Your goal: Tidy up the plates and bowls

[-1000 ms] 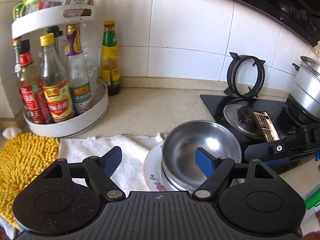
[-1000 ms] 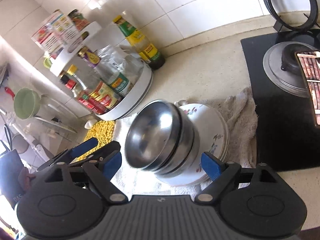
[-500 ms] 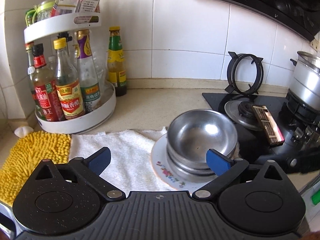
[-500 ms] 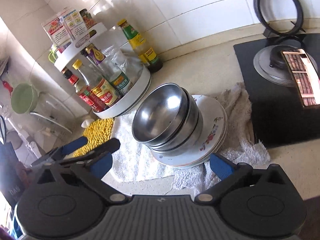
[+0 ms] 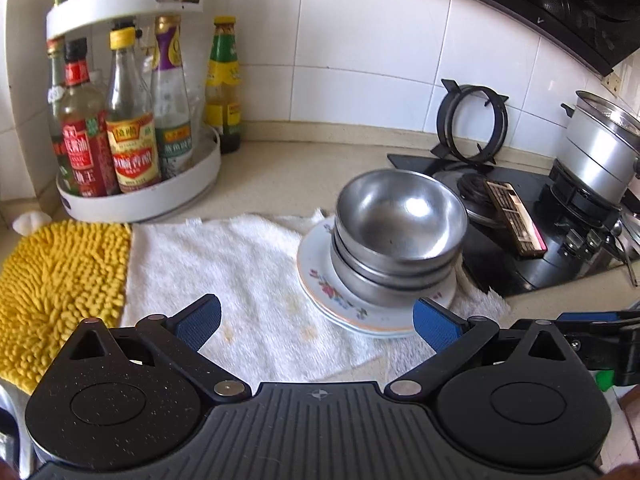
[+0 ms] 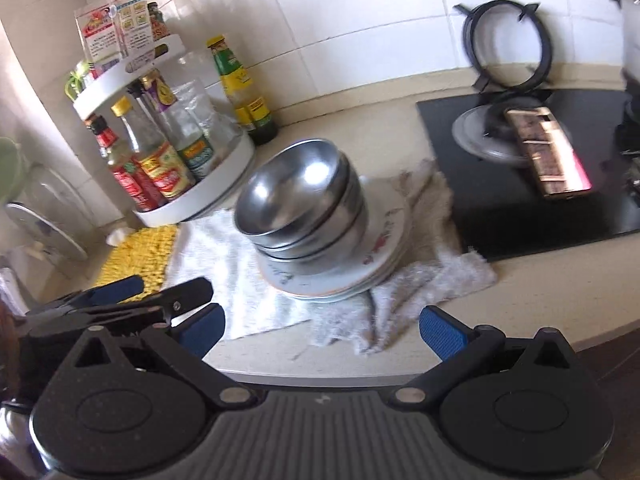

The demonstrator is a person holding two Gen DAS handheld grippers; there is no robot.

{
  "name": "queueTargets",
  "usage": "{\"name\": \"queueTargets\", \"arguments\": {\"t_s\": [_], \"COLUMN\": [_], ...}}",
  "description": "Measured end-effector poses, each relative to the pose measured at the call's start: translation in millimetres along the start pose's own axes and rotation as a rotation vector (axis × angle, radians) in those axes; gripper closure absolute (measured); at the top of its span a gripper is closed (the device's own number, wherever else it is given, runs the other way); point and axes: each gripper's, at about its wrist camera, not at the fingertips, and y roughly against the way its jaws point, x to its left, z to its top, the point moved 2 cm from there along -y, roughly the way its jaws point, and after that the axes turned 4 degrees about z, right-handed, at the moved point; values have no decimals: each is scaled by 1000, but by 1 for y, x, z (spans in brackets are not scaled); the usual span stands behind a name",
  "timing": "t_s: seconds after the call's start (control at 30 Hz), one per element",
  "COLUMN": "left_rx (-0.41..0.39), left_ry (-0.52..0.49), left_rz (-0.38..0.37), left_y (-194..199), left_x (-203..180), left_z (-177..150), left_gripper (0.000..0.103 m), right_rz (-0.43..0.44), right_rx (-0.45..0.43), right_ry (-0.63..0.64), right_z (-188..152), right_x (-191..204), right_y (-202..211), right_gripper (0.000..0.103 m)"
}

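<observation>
Stacked steel bowls sit nested on a stack of floral plates, on a white towel. The same bowls and plates show in the right wrist view. My left gripper is open and empty, held back from the stack near the counter's front. My right gripper is open and empty, also in front of the stack. The right gripper's arm shows at the left view's right edge; the left gripper shows at the right view's left.
A white two-tier rack of sauce bottles stands at the back left. A yellow mat lies left of the towel. A black hob with a phone-like slab, a pan support and a steel pot is at the right.
Both grippers have drawn back from the bowl stack toward the counter's front edge, staying open. The bowls and plates have not moved.
</observation>
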Motion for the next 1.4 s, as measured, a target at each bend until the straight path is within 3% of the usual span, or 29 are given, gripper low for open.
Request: {"name": "queueTargets", "arguments": {"t_s": [0.17, 0.43, 0.93, 1.4], "left_rx": [28, 62, 83, 64], "left_ry": [7, 17, -1, -20], "left_rz": [-23, -4, 55, 48], "left_y": [0, 1, 6, 13], "left_x": [-3, -9, -8, -15], "left_z": [-7, -17, -24, -24], "left_gripper": [0, 0, 0, 0], "right_rz": [-130, -192, -180, -169], "right_rx": [-37, -56, -41, -54], "right_ry": [52, 69, 62, 43], "right_z": [-6, -13, -22, -25], "right_x": [-2, -4, -4, -8], "right_y": [1, -2, -4, 4], "right_gripper": [0, 0, 0, 0]}}
